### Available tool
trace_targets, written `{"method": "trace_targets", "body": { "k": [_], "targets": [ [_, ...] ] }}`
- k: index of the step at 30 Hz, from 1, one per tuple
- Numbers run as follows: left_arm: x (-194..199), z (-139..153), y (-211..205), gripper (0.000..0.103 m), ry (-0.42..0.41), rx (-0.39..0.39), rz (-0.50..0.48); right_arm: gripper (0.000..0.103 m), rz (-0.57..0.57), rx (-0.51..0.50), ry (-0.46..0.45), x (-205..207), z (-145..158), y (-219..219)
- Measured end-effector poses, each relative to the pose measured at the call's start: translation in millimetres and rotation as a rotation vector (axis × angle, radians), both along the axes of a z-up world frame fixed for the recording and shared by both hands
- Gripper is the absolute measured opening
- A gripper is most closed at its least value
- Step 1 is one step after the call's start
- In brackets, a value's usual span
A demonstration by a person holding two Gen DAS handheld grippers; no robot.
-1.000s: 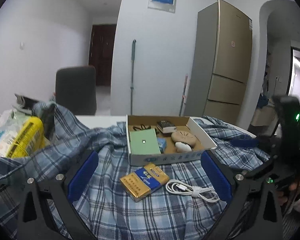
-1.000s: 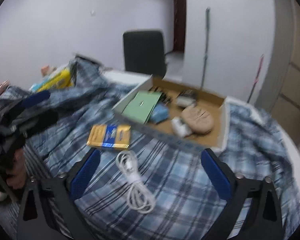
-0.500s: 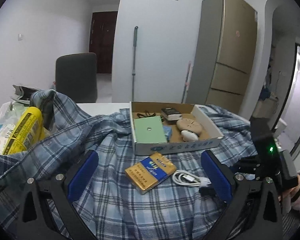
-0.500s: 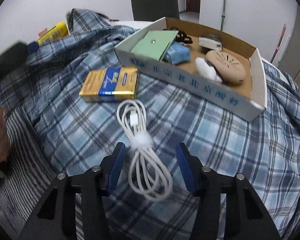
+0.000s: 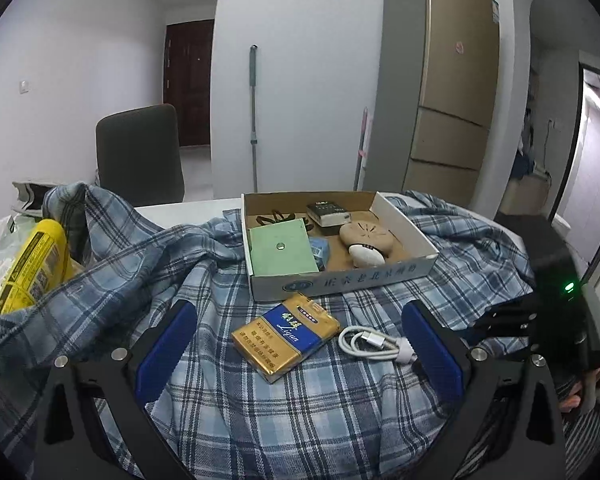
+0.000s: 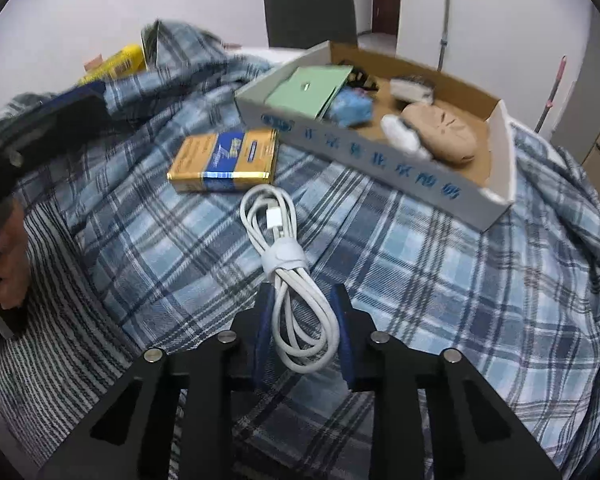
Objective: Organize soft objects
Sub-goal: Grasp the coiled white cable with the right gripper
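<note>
Right wrist view | right gripper (image 6: 303,332) fingers closing around coiled white cable (image 6: 288,264), its loop between them on plaid shirt (image 6: 440,280) | left gripper (image 5: 300,344) fingers wide, empty.

Blue plaid shirt (image 6: 420,264), white cable (image 6: 288,264), gold-blue pack (image 6: 224,156), perhaps green wallet (image 5: 282,250)

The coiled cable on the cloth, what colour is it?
White. The cable shows best in the right wrist view, lying on the blue checked cloth.
</note>
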State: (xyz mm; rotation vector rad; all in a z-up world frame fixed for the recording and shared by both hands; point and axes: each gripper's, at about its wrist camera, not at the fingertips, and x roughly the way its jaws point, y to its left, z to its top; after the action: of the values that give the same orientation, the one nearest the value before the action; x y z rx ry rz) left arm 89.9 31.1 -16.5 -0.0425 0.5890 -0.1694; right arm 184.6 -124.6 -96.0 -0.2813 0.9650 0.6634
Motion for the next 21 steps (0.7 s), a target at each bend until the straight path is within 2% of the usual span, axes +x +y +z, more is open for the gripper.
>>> {"method": "trace_targets", "body": {
  "k": [2, 4, 7, 9, 11, 12, 15, 18, 21],
  "targets": [
    [5.3, 1.2, -2.7, 0.103, 0.034, 0.041, 0.007, 0.025, -0.024, 0.029, -0.031, -1.0, 7.8, -6.1],
    [17.0, 0.6, -9.9, 0.103, 0.105, 0.149, 0.017, 0.025, -0.058, 0.068, -0.067, -0.9, 16.4, -12.9],
    [24.7, 2.6, -15.2, 0.103, 0.134, 0.231, -0.016, 0.025, -0.116, 0.139, -0.152, -2.5, 30.0, -24.1],
    [30.7, 1.6, -17.5, 0.103, 0.155, 0.26, -0.063, 0.025, -0.139, 0.171, -0.205, -4.0, 37.1, -30.6],
    [40.2, -3.3, -20.0, 0.103, 0.205, 0.275, -0.113, 0.025, -0.148, 0.161, -0.219, -3.9, 40.6, -32.3],
    [46.4, -6.4, -20.5, 0.102, 0.239, 0.264, -0.137, 0.025, -0.15, 0.144, -0.212, -2.5, 40.2, -33.4],
    [57.9, -13.1, -21.5, 0.093, 0.3, 0.245, -0.159, 0.025, -0.092, 0.096, -0.111, 4.2, 30.7, -29.3],
    [58.6, -14.2, -28.4, 0.093, 0.292, 0.267, -0.168, 0.026, -0.059, 0.071, -0.019, 7.4, 17.6, -29.4],
    [56.8, -13.8, -31.7, 0.093, 0.303, 0.25, -0.192, 0.028, -0.016, 0.023, -0.006, 4.5, 11.0, -24.9]
  ]
}}
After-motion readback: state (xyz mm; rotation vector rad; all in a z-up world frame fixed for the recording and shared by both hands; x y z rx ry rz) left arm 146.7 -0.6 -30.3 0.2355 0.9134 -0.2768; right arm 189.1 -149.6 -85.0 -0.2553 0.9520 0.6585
